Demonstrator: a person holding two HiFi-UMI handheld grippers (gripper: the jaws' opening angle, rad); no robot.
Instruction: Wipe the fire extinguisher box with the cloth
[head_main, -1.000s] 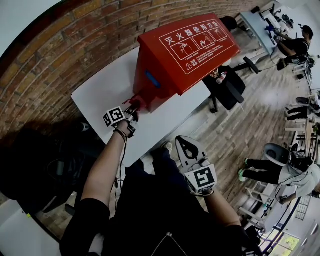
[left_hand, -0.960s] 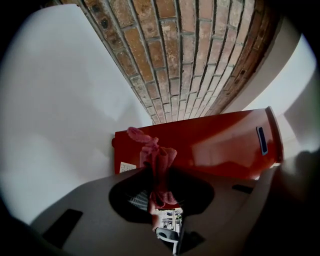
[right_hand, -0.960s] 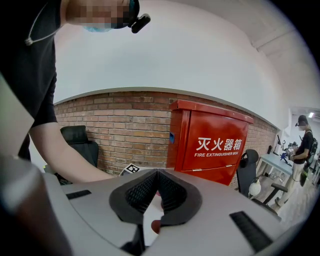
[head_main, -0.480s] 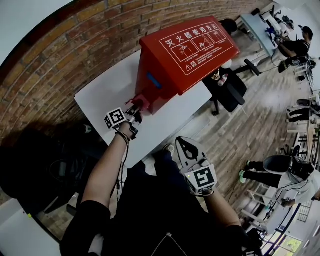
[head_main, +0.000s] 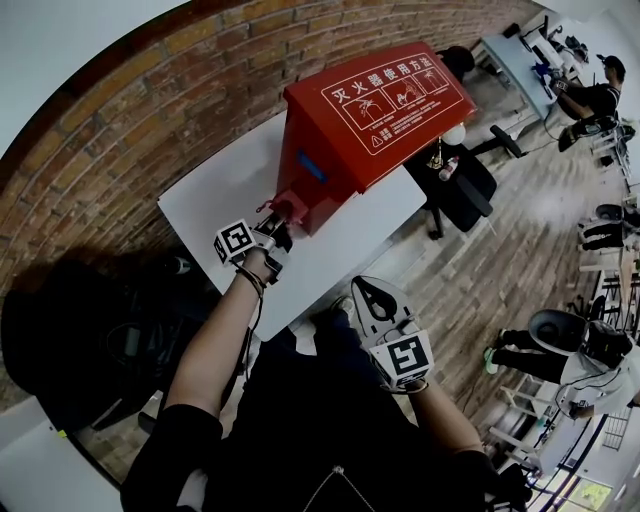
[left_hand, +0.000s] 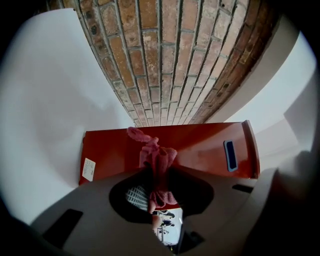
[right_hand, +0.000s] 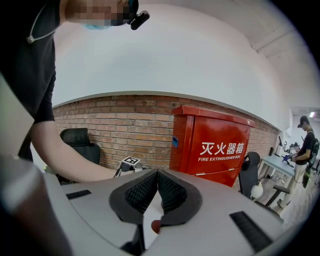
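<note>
The red fire extinguisher box (head_main: 370, 110) lies on a white table (head_main: 210, 195), with white instructions on its upper face. My left gripper (head_main: 270, 228) is shut on a pinkish-red cloth (head_main: 286, 207), which touches the low end of the box's side. In the left gripper view the cloth (left_hand: 156, 159) bunches out of the left gripper (left_hand: 155, 176) against the red side (left_hand: 200, 150), between a white label (left_hand: 89, 169) and a blue handle (left_hand: 230, 155). My right gripper (head_main: 368, 292) hangs back off the table, shut and empty. The right gripper view shows the right gripper (right_hand: 157, 172) and the box (right_hand: 220, 145) beyond.
A brick wall (head_main: 130, 110) runs behind the table. A black office chair (head_main: 455, 175) stands at the table's right end on the wooden floor (head_main: 470, 270). People (head_main: 590, 95) sit at desks farther right. Dark clutter (head_main: 90, 340) lies at the left.
My left gripper has slid the cloth a little along the box's side toward the blue handle. The right gripper has stayed where it was.
</note>
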